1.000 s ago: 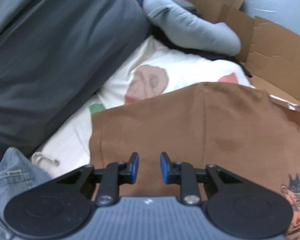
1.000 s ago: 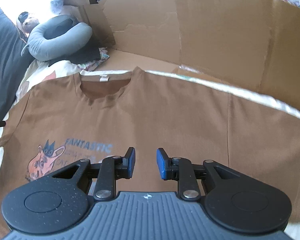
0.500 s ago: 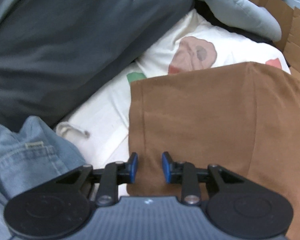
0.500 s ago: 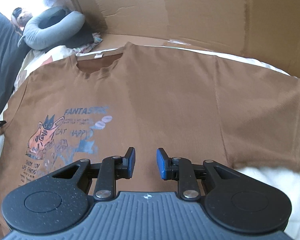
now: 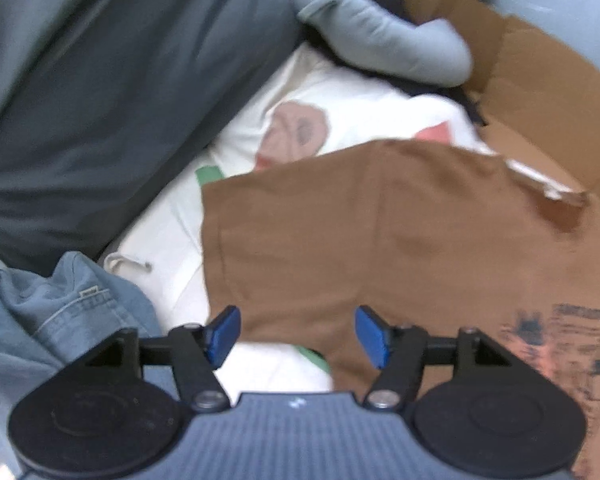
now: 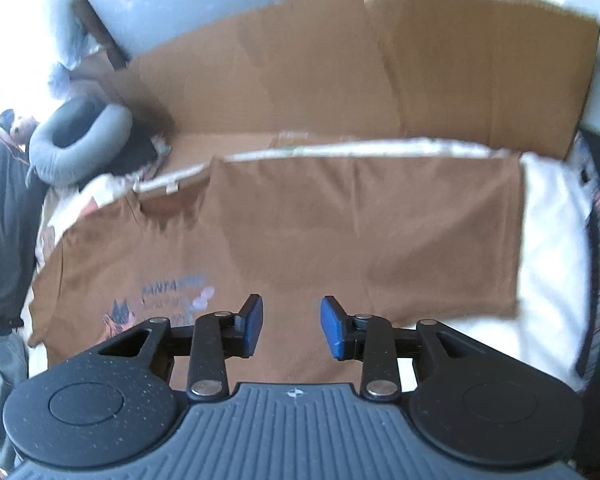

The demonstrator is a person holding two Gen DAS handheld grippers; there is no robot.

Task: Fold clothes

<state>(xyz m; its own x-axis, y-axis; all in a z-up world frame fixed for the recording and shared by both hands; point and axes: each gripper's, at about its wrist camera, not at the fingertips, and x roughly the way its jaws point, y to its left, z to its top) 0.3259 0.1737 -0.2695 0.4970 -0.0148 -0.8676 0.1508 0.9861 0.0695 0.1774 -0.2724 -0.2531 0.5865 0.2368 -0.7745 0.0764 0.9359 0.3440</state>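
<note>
A: What sort of place does the left wrist view give?

B: A bed with a white printed sheet (image 5: 172, 240), a big dark grey cushion (image 5: 112, 92) along its left side and cardboard (image 5: 548, 92) at the far right. A pale grey neck pillow (image 5: 380, 44) lies at the top, and blue denim (image 5: 48, 312) is bunched at the lower left.

A: And the garment?

B: The brown T-shirt (image 5: 400, 240) lies flat on the sheet, one sleeve spread toward the cushion, its print showing at the right edge. The picture is blurred.

A: The left claw (image 5: 298, 334)?

B: Its jaws have just been opening and stand wide apart, above the sleeve's hem. The blue pads touch nothing.

A: Now the right wrist view.

B: The cardboard (image 6: 380, 72) stands as a wall behind the bed, the neck pillow (image 6: 76, 148) at the far left, the white sheet (image 6: 548, 248) bare on the right. The T-shirt (image 6: 360, 232) is spread out face up, collar toward the cardboard, its blue and orange print at the lower left.

A: And the right claw (image 6: 292, 328)?

B: Its jaws have also just been opening. They are parted over the shirt's chest with no cloth between the pads.
</note>
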